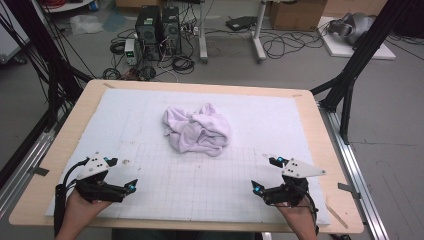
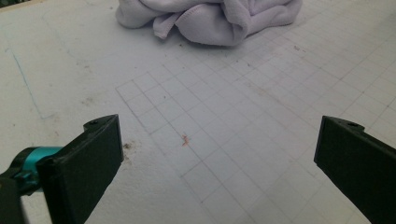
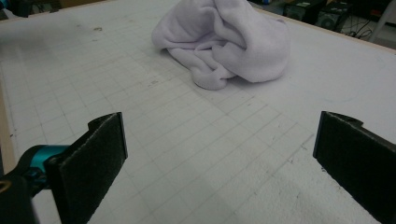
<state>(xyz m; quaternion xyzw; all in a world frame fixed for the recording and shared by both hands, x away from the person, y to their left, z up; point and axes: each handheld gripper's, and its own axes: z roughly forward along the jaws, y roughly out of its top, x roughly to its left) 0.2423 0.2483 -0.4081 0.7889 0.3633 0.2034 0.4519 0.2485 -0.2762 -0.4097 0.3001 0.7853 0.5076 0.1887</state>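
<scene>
Towel crumpled; underside folds hidden.

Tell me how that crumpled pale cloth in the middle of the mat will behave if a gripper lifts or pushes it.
The cloth lies in soft bunched folds, so it is probably floppy and would drape and unfurl when lifted. Its fuzzy, towel-like surface suggests it should not slip easily from the padded jaws. Pushed across the white mat, it would likely drag and bunch further rather than roll.

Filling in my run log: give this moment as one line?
left gripper: open, empty | right gripper: open, empty | towel: crumpled mid-mat, untouched | stage: before reach
</scene>
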